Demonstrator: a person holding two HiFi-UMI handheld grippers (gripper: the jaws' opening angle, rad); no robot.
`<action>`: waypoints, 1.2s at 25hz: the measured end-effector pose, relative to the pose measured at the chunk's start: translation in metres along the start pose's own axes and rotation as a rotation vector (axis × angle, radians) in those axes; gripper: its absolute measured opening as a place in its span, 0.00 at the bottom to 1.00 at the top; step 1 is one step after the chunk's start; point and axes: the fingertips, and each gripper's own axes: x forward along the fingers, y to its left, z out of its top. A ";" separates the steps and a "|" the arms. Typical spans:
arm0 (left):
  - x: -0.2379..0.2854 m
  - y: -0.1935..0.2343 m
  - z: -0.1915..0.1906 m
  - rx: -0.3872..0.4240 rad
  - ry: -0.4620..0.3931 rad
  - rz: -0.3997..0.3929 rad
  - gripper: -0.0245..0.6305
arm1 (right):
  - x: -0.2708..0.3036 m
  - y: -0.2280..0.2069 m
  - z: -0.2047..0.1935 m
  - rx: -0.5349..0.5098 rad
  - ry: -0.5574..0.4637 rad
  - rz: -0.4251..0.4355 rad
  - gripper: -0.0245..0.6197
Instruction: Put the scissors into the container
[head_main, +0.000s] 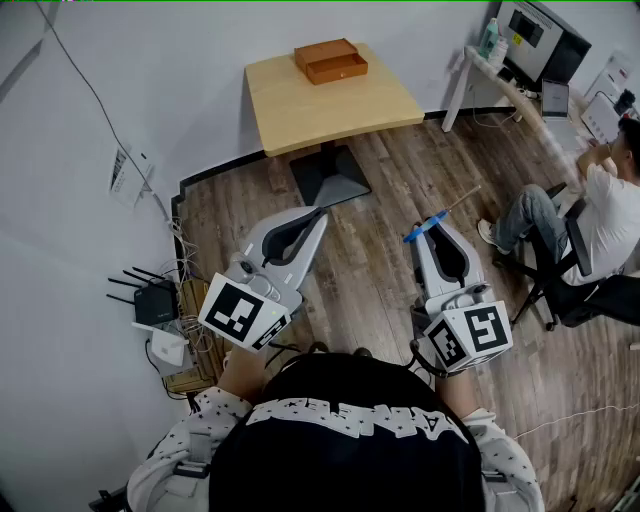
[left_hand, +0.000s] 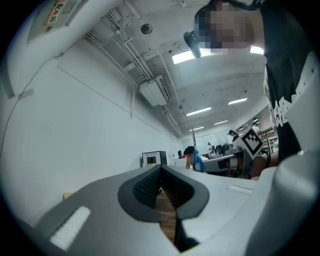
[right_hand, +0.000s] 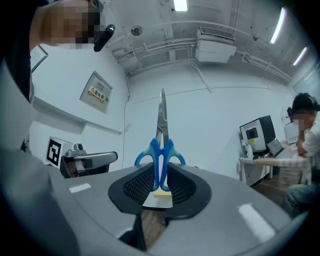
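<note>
- Setting: an office with a wood-plank floor. A light wooden counter (head_main: 300, 115) stands ahead near the wall and carries the orange-brown container (head_main: 330, 60).
- Step in hand, as I judge it: carry the scissors (right_hand: 161, 145) to the container. I should bring the rig closer, keep the blades level and pointing away, centre them over the container, lower until they rest inside, and only then release.
- Right gripper (right_hand: 161, 184): clenched on the blue handles, with the blades projecting forward past the jaws. The scissors are well apart from the container.
- Left gripper (left_hand: 161, 186): jaws together with nothing between them, idle beside the right.
</note>
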 end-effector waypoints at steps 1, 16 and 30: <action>0.000 0.000 0.000 0.000 0.000 0.000 0.04 | 0.000 0.000 0.000 0.002 0.000 -0.002 0.18; 0.006 -0.006 0.006 -0.006 -0.012 0.020 0.04 | -0.001 -0.011 0.005 0.003 -0.012 0.025 0.18; 0.027 -0.039 0.005 0.068 0.030 0.034 0.04 | -0.019 -0.042 0.002 -0.001 -0.008 0.054 0.18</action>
